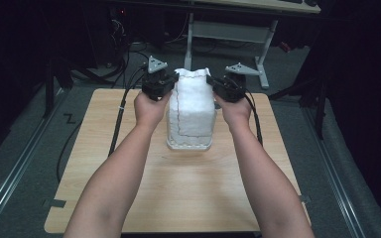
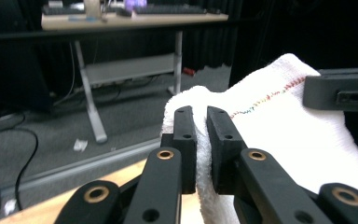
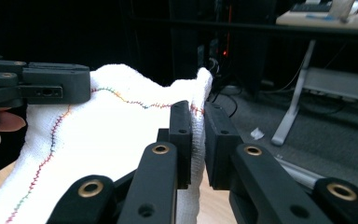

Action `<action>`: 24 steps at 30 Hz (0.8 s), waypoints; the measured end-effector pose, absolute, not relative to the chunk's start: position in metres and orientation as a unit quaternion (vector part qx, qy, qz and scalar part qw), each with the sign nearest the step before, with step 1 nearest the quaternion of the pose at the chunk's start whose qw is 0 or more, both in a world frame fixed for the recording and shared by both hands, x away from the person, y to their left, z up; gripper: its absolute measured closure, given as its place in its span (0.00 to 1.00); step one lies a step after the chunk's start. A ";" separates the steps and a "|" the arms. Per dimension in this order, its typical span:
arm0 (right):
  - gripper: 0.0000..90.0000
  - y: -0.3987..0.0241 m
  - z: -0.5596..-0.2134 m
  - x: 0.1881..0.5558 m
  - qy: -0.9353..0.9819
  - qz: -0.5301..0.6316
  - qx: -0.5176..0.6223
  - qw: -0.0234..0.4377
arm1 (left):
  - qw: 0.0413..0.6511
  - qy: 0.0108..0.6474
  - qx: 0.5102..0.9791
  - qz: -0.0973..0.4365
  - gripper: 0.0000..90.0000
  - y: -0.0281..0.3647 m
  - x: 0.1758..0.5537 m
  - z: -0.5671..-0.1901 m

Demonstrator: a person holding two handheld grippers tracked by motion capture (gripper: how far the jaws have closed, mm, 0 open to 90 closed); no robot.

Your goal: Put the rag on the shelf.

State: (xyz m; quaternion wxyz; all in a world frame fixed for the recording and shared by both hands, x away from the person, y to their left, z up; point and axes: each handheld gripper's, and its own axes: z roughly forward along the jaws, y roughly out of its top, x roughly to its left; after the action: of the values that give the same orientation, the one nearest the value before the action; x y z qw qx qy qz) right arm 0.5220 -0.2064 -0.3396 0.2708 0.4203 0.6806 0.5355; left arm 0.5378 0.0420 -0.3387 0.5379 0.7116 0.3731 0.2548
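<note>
Over the far half of the table: a white towel held up by two of its corners, its lower end gathered on the wood.

Item: white towel [image 1: 191,106], terry cloth with a thin multicoloured stitched seam [image 3: 121,98] running near its edge.
Location: raised above the wooden table [image 1: 178,188], between the two grippers; its bottom rests in a bunched fold on the tabletop.
Left gripper [image 2: 200,140]: jaws nearly closed, a fold of the towel's corner pinched between the pads; the cloth bulges out above and below the pinch.
Right gripper [image 3: 196,135]: jaws likewise drawn close, clamping the opposite top corner, the seam passing through the grip.
Hands: the left hand [image 1: 150,108] and the right hand [image 1: 235,110] hold the grippers level with each other, either side of the cloth.
Reason for hold: gripping both upper corners at one height lets the towel hang flat and open, which suits spreading or folding it.
Tension: the top edge sags slightly between the grippers, so the cloth looks slack rather than stretched.
Stage, as judged: towel lifted and squared, lower end not yet clear of the table.
Risk: a shallow pinch on thick terry could slip if the corners are pulled apart sharply.
Background: a desk frame [image 1: 228,34] and cables on the grey floor beyond.
</note>
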 end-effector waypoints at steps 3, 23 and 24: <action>0.90 -0.206 -0.345 0.528 0.686 0.520 0.430 0.270 | 0.526 0.381 0.718 0.251 0.92 0.042 0.543 -0.345; 0.71 -0.201 -0.354 0.517 0.722 0.486 0.418 0.262 | 0.541 0.380 0.723 0.198 0.65 0.046 0.539 -0.358; 0.71 -0.201 -0.354 0.516 0.722 0.485 0.418 0.264 | 0.537 0.379 0.726 0.205 0.63 0.046 0.537 -0.357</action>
State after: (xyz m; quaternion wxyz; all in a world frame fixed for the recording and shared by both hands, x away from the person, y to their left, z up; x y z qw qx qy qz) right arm 0.5157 -0.2014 -0.3540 0.2636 0.4175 0.7218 0.4849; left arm 0.5370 0.0457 -0.3574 0.5369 0.7255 0.3787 0.2048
